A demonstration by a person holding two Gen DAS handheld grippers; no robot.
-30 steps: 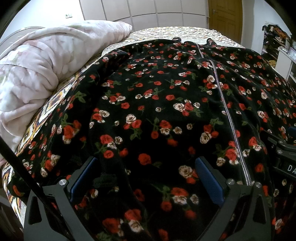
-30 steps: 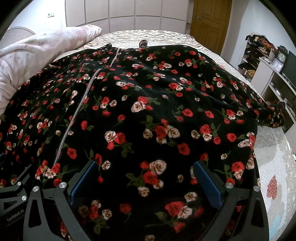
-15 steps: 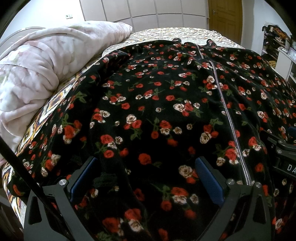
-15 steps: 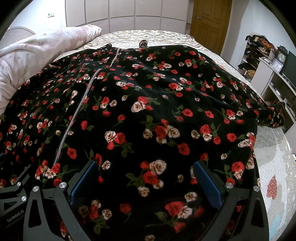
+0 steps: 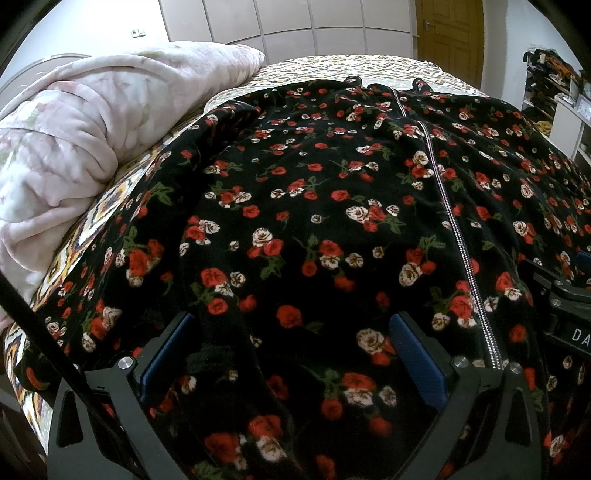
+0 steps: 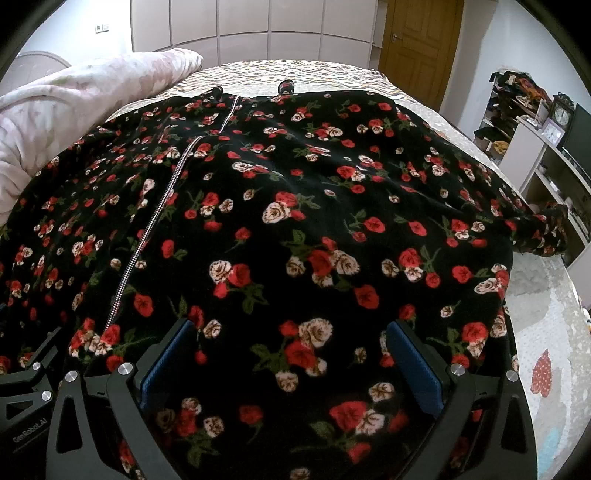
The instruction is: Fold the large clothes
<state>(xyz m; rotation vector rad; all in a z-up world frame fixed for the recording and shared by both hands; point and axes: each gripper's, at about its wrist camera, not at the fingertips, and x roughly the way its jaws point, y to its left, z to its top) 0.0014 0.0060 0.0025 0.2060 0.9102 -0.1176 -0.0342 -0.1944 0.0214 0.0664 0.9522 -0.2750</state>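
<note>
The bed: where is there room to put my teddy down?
Bare bed shows in a strip beyond the dress, toward the door. There is also a thin strip between the dress and the blanket. The middle is all dress, and both tools hang open over its near end.
</note>
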